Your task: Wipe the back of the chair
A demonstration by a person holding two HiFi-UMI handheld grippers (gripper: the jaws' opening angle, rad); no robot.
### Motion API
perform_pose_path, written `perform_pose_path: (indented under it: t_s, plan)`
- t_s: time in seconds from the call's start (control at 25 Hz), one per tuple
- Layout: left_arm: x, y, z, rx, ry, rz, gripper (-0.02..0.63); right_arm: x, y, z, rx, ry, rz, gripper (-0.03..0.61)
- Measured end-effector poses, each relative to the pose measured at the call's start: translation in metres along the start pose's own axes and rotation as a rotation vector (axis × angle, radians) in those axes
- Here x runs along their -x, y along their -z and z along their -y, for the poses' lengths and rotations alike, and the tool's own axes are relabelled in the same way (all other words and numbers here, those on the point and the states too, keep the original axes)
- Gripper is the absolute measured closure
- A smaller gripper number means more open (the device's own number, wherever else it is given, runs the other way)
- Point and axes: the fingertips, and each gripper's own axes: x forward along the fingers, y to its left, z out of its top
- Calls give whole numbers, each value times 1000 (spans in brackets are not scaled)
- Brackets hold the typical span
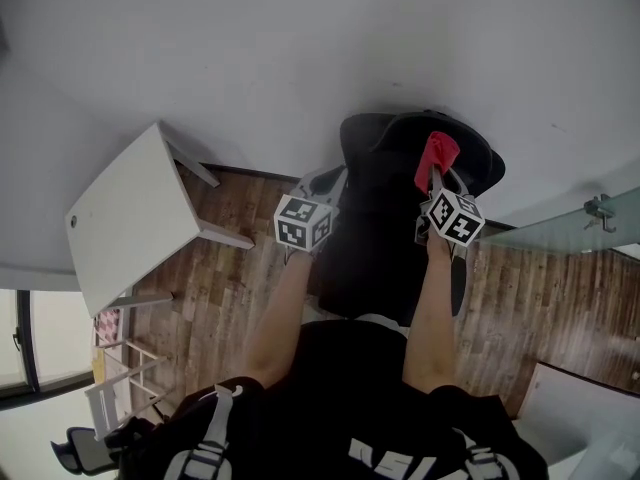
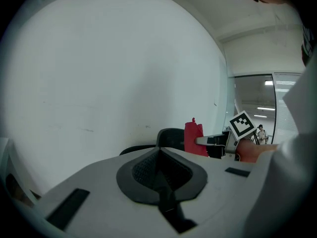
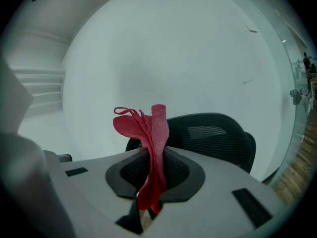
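A person holds a gripper in each hand in front of a black chair [image 1: 385, 218]. The chair stands on a brown wood floor [image 1: 250, 268], with its back close to a white wall [image 1: 300, 48] on the far side. The right gripper [image 3: 151, 157] is pinching a red cloth [image 3: 157, 128] tight between its jaws. The cloth sticks up out of the jaws, and its top end flops to the left. It is up near the top of the chair's back, on the right side, but I cannot tell if it touches the chair. The left gripper [image 2: 159, 155] has its jaws pressed together with nothing in them. It is near the left side of the chair's back. A white table [image 1: 125, 218] stands to the left, well apart from the chair.
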Motion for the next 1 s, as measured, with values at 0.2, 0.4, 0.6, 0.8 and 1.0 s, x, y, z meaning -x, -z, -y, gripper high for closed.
perform_pose_path:
  t_s: [0.2,0.4,0.6,0.8,1.0]
  plan:
    - [30,1,-44,29,-8,8,591,-15,16,-61,21,-55,-10,506]
    - [45,0,-79,36,9,19,591,-31,31,-107,31,-87,-14,506]
    - [49,8,-106,36,25,7,589,-45,47,-135,57,-101,-29,506]
    - [46,19,-131,-8,53,-17,591,-67,76,-152,75,-112,-57,505]
    - [37,32,-149,-72,55,-12,591,-91,116,-155,96,-104,-100,505]
